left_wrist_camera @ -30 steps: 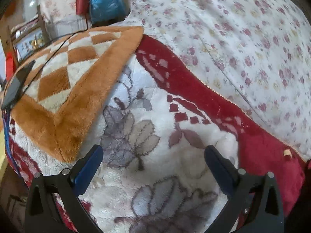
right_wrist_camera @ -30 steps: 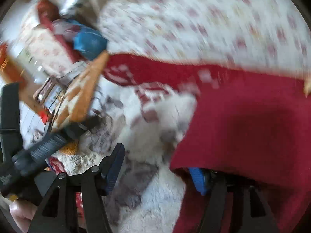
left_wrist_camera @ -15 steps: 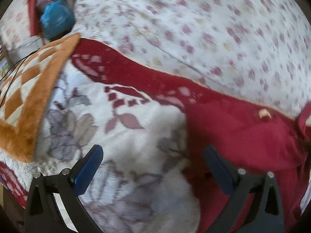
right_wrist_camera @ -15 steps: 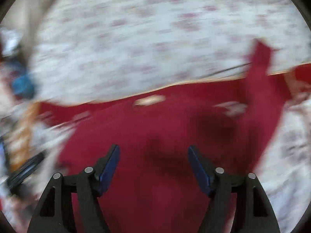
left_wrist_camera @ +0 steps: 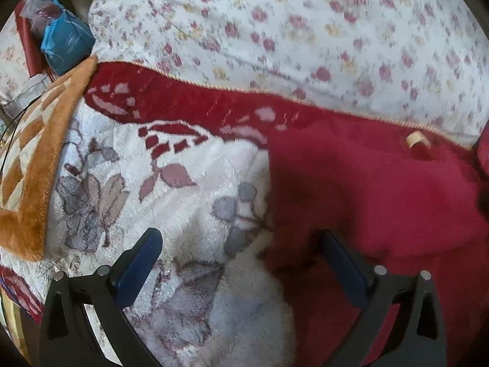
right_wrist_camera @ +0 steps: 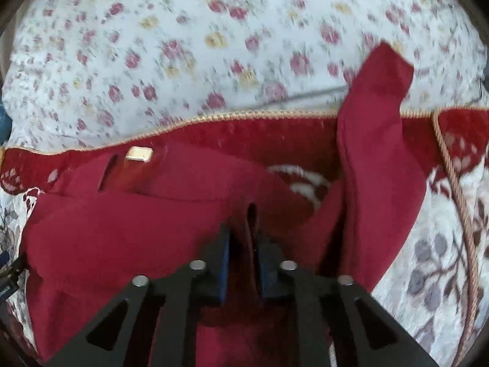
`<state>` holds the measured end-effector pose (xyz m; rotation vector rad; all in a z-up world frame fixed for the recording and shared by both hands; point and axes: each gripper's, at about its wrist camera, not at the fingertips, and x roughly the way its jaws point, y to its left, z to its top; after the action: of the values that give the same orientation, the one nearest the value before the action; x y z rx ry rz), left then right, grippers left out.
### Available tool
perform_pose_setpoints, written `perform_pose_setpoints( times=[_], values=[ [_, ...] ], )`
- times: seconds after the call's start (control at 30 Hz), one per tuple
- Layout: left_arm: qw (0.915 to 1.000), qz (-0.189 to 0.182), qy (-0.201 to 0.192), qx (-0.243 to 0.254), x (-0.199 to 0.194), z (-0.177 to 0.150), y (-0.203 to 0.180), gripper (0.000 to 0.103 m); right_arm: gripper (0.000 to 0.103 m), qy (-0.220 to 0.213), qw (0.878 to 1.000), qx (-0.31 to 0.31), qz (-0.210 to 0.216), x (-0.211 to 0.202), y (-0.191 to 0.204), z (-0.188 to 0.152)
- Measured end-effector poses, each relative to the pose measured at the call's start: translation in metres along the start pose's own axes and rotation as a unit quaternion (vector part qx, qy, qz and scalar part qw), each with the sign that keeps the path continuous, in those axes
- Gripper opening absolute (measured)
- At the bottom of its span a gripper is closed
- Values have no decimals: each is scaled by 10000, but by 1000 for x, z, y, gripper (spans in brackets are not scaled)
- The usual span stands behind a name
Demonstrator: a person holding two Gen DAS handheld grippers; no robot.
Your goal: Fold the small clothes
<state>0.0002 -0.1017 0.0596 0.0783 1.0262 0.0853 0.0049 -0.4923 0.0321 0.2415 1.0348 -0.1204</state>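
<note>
A dark red garment with a tan neck label lies on a fleece blanket. One sleeve stretches up to the far right. My right gripper is shut on a fold of the garment near its middle. In the left wrist view the same garment lies at the right, its label at the far edge. My left gripper is open and empty, over the garment's left edge and the white blanket.
A floral white quilt fills the far side in both views. An orange checked blanket lies at the left. A blue bag and clutter sit at the far left, past the bed.
My right gripper has closed on a fold of the red garment. My left gripper has moved right, so the garment's left edge now lies between its fingers.
</note>
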Motion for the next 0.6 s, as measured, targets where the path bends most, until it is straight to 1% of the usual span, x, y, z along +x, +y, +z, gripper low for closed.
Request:
perform_pose_setpoints(
  times=[0.03,0.07,0.13,0.17,0.23,0.3,0.4,0.43,0.47,0.5,0.53,0.6],
  values=[
    [9999,-92,-122,-36,-8,0,1,103,34,-151,9999,46,44,-11,0,-2],
    [9996,-144,-219,-68,-13,0,2,103,38,-333,9994,31,42,-25,1,-6],
    [9992,-198,-318,-120,-16,1,2,103,40,-585,9982,-90,102,-48,7,-13],
    [9993,-231,-265,-117,-12,2,-1,103,40,-623,9978,-158,177,-52,11,-15],
    [9993,-295,-175,-120,-3,3,-8,103,40,-546,9964,-426,481,-57,26,-20],
    [9994,-297,-111,-117,5,3,-14,103,40,-394,9953,-592,658,-48,39,-26],
    [9995,-318,16,-40,21,2,-25,103,40,-128,9955,-843,422,-19,49,-32],
    [9996,-280,61,-18,27,1,-28,103,40,34,9960,-843,282,-5,47,-35],
    [9995,-277,121,1,33,0,-30,103,39,88,9966,-774,283,3,43,-36],
    [9995,-289,129,-18,35,0,-30,103,39,27,9971,-682,338,2,38,-35],
    [9994,-330,107,-92,35,-1,-28,103,39,54,9975,-619,329,-2,36,-34],
    [9991,-370,130,-138,33,-1,-26,103,40,-19,9976,-599,359,-14,35,-35]
  ],
)
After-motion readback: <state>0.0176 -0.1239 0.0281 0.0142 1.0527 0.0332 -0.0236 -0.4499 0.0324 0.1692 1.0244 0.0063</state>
